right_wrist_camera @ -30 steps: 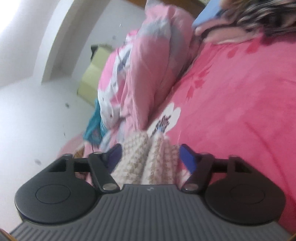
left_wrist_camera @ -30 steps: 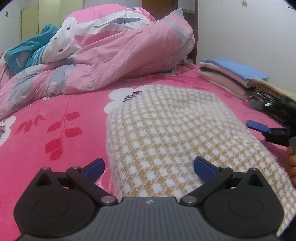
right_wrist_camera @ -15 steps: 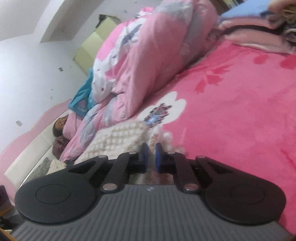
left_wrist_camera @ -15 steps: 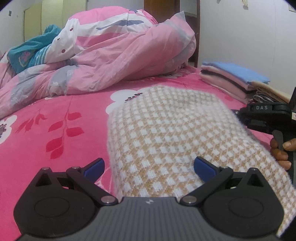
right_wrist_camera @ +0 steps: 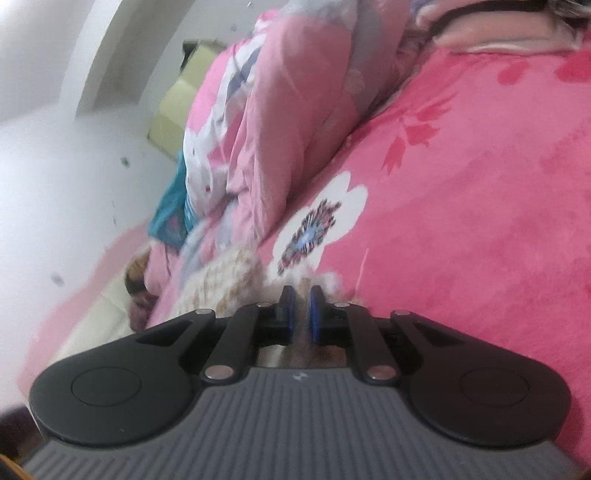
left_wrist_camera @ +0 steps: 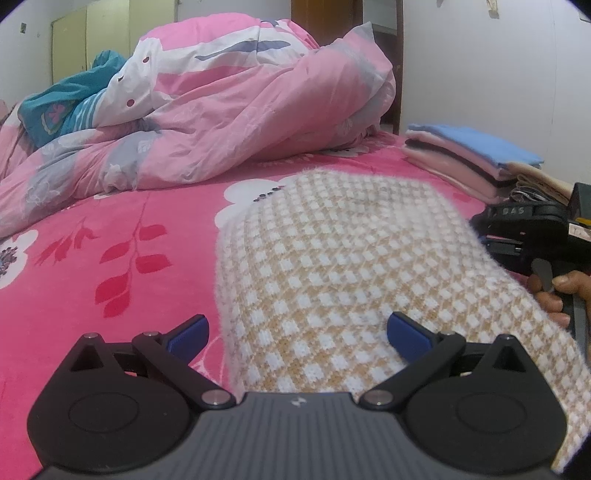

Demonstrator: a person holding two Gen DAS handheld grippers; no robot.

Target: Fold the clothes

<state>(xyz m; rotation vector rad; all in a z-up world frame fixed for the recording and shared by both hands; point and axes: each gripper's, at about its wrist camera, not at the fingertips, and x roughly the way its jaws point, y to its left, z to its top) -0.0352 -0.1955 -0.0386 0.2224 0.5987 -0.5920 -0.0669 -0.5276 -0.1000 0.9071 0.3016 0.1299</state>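
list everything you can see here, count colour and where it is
checked knit garment: one, tan and white, flat on the bed in front of the left gripper, its right edge between the right gripper's fingers
bed cover: one, hot pink with red leaves and white flowers, under everything
duvet: one, pink, white and grey, bunched at the back
teal cloth: one, back left beside the duvet
folded clothes: one stack, blue on top, pinks below, back right
wardrobe: one, pale yellow, by the far wall
left gripper: black, blue fingers wide apart
right gripper: black, blue fingers nearly closed on the garment
hand: one, on the right gripper's handle
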